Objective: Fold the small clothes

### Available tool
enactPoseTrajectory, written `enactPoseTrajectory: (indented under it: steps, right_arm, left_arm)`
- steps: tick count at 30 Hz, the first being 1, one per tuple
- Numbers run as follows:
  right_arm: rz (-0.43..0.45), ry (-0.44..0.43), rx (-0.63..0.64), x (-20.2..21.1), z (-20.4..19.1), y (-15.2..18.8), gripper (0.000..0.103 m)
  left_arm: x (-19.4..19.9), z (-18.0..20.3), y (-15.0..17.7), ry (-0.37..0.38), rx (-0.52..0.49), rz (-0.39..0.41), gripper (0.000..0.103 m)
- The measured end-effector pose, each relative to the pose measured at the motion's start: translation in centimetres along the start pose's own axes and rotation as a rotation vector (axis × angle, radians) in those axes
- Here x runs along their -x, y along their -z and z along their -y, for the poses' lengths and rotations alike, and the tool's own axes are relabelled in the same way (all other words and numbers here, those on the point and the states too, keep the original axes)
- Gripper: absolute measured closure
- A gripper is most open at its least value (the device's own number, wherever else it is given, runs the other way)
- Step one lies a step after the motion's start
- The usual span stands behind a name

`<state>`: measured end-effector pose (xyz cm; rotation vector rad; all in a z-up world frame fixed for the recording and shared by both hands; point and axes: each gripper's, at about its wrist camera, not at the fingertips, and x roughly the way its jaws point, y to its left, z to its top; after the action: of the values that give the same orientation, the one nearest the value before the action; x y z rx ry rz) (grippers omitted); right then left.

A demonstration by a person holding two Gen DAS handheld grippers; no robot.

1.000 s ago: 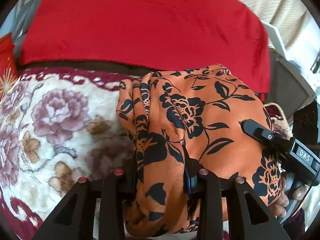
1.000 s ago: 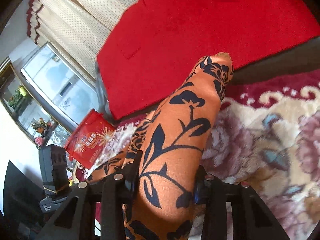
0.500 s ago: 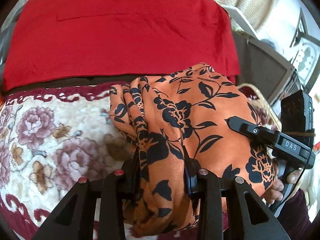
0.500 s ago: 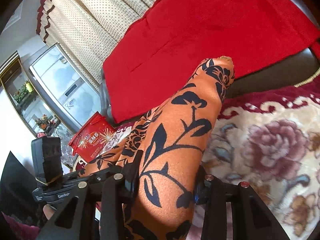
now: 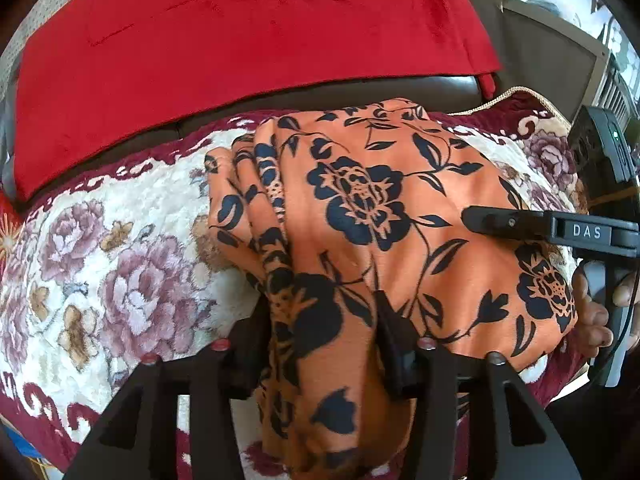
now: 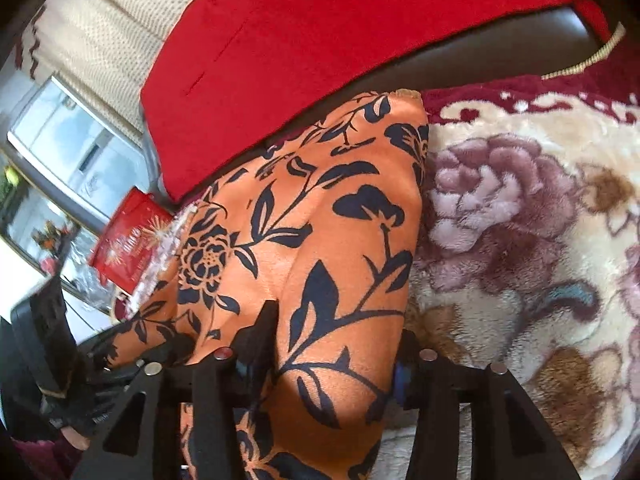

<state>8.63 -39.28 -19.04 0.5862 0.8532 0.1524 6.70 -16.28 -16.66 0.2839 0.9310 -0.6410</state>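
Step in hand, by my reading: mid-fold, both tongs carrying one edge of the orange floral garment (image 5: 360, 216) forward over itself. Left tongs (image 5: 320, 320) are clenched on a bunched fold; right tongs (image 6: 336, 340) grasp the neighbouring stretch of cloth. The garment runs out ahead of both tongs and drapes down onto the floral blanket (image 5: 120, 264); the red cushion (image 5: 240, 32) lies beyond. Next move likely calls for lowering together, aligning edges, then releasing.
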Motion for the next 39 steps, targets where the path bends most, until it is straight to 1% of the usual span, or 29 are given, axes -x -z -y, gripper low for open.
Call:
enactPoseTrajectory:
  steps: [5, 7, 9, 11, 15, 17, 19, 21, 25, 28, 29, 30, 32, 34, 35, 36, 38, 39]
  right_arm:
    - [-0.002, 0.001, -0.008, 0.0, -0.1, 0.2, 0.045]
    - [-0.002, 0.006, -0.018, 0.2, 0.4, 0.1, 0.044]
    - [0.004, 0.022, -0.021, 1.5, 1.1, 0.7, 0.043]
    - [0.014, 0.058, -0.004, 2.3, 0.6, 1.2, 0.043]
    - [0.044, 0.129, 0.062, 3.8, -0.9, 1.9, 0.043]
    - [0.065, 0.147, 0.079, 4.7, -1.3, 2.5, 0.043]
    - [0.091, 0.164, 0.088, 5.4, -1.9, 3.0, 0.043]
    - [0.137, 0.172, 0.103, 6.7, -2.6, 3.6, 0.043]
    - [0.208, 0.14, 0.113, 8.5, -3.6, 4.2, 0.043]
    - [0.248, 0.096, 0.122, 9.4, -4.4, 4.9, 0.043]
    - [0.249, 0.09, 0.129, 9.5, -4.7, 5.0, 0.043]
    - [0.245, 0.083, 0.132, 9.4, -4.9, 5.3, 0.044]
    - [0.219, 0.078, 0.135, 8.9, -5.2, 5.8, 0.046]
    - [0.149, 0.114, 0.143, 7.4, -5.4, 6.6, 0.051]
    - [0.105, 0.163, 0.157, 6.2, -5.4, 7.1, 0.051]
    - [0.094, 0.196, 0.178, 5.7, -5.6, 7.5, 0.051]
    - [0.092, 0.204, 0.19, 5.6, -5.9, 7.6, 0.051]
    - [0.087, 0.192, 0.172, 5.8, -5.7, 7.5, 0.051]
  left_arm:
    - [0.4, -0.6, 0.2, 0.039, 0.02, -0.006, 0.045]
    - [0.6, -0.7, 0.3, 0.044, 0.021, -0.008, 0.045]
    - [0.8, -0.8, 0.3, 0.041, 0.024, -0.009, 0.044]
    - [1.2, -0.7, 0.4, 0.032, 0.026, -0.006, 0.044]
    - [2.3, -0.4, 0.7, -0.008, 0.01, 0.013, 0.044]
    - [3.0, -0.2, 0.7, -0.027, 0.006, 0.031, 0.044]
    - [4.2, -0.3, 0.7, -0.05, 0.007, 0.068, 0.044]
    - [5.3, -0.2, 0.4, -0.073, 0.008, 0.103, 0.044]
    - [7.3, -0.1, -0.3, -0.122, 0.006, 0.176, 0.044]
    - [7.4, -0.2, -0.8, -0.16, 0.004, 0.195, 0.041]
    - [7.2, -0.2, -0.9, -0.176, 0.006, 0.198, 0.038]
    - [6.8, -0.3, -1.0, -0.196, 0.007, 0.196, 0.037]
    - [5.1, -0.8, -0.9, -0.245, 0.0, 0.164, 0.037]
    - [2.5, -1.8, -0.6, -0.286, 0.011, 0.091, 0.037]
    - [1.6, -2.4, -0.4, -0.29, 0.022, 0.07, 0.036]
    - [0.8, -3.1, -0.2, -0.292, 0.032, 0.054, 0.035]
    - [0.3, -4.2, -0.3, -0.278, 0.053, 0.037, 0.029]
    - [0.3, -4.5, -0.4, -0.272, 0.063, 0.034, 0.029]
